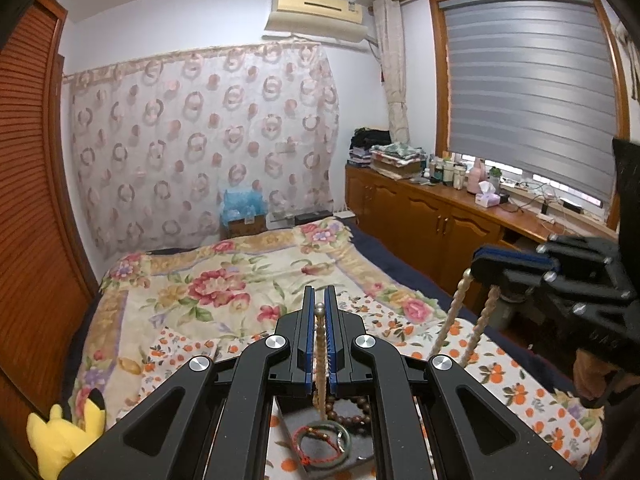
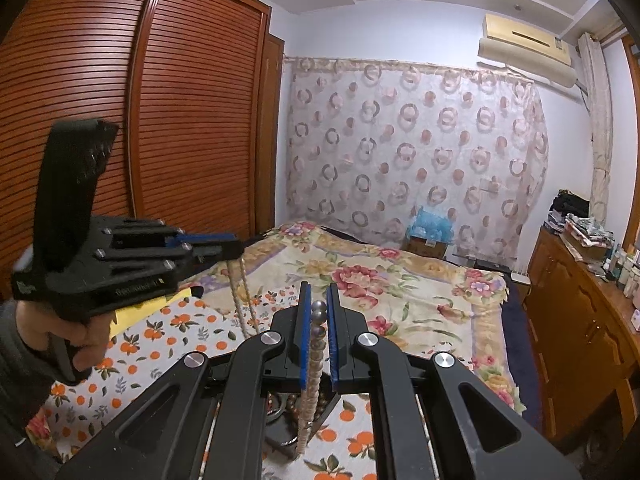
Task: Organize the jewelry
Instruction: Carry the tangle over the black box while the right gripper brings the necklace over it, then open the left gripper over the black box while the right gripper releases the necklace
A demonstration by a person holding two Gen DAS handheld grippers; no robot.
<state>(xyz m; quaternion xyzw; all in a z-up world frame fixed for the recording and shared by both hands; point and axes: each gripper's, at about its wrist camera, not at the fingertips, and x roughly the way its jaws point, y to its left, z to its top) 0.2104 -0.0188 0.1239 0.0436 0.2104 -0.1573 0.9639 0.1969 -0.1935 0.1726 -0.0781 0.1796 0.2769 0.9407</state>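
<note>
Necklace (image 1: pixel 320 356) hangs between your two grippers above the tray (image 1: pixel 288 428): left gripper (image 1: pixel 319 300) is clamped on one part, right gripper (image 2: pixel 319 304) on another. Strands drop straight down, so lower both together.

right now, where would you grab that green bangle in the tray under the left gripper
Probably the bangle's bare left rim, coming straight down with one finger inside the ring and one outside. It appears to lie flat in the tray, a red cord wraps its lower-left, and the pearl strand held by the left gripper hangs over it.
</note>
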